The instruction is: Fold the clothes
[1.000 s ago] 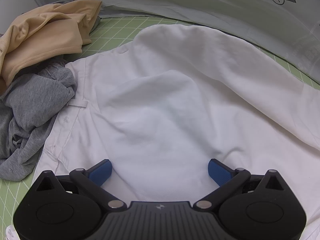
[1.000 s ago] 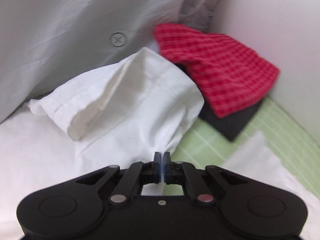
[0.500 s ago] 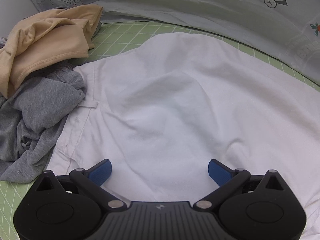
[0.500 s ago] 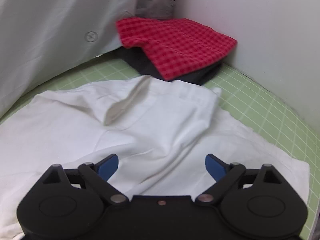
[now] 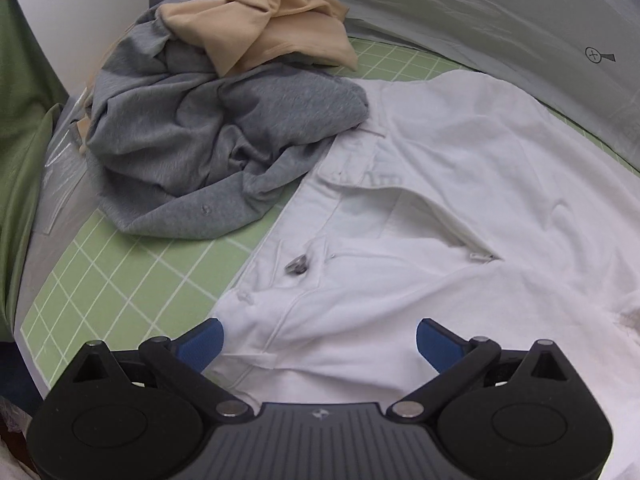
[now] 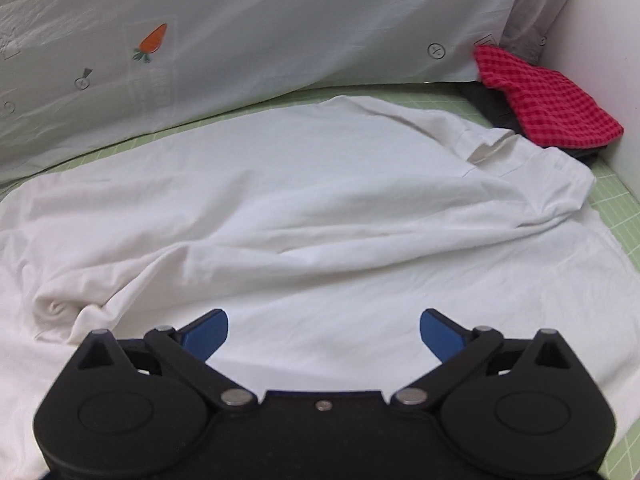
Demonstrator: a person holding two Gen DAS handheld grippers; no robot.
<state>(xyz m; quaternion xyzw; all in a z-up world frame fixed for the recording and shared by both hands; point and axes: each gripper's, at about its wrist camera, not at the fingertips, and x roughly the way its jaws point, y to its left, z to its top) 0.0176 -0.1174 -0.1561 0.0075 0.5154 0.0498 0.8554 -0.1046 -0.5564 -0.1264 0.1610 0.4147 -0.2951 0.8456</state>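
White trousers lie spread on the green grid mat, waistband and metal button at the near left. My left gripper is open just above the waistband, holding nothing. In the right wrist view the same white garment lies flat with wrinkles, a leg hem folded over at the far right. My right gripper is open and empty above the cloth.
A crumpled grey garment with a tan one on top lies at the mat's far left. A red checked cloth on a dark garment sits at the far right corner. A pale printed sheet and white wall border the mat.
My right gripper opened and let go of the white garment, which dropped flat, then pulled back. My left gripper shifted left toward the waistband; the button has come into view.
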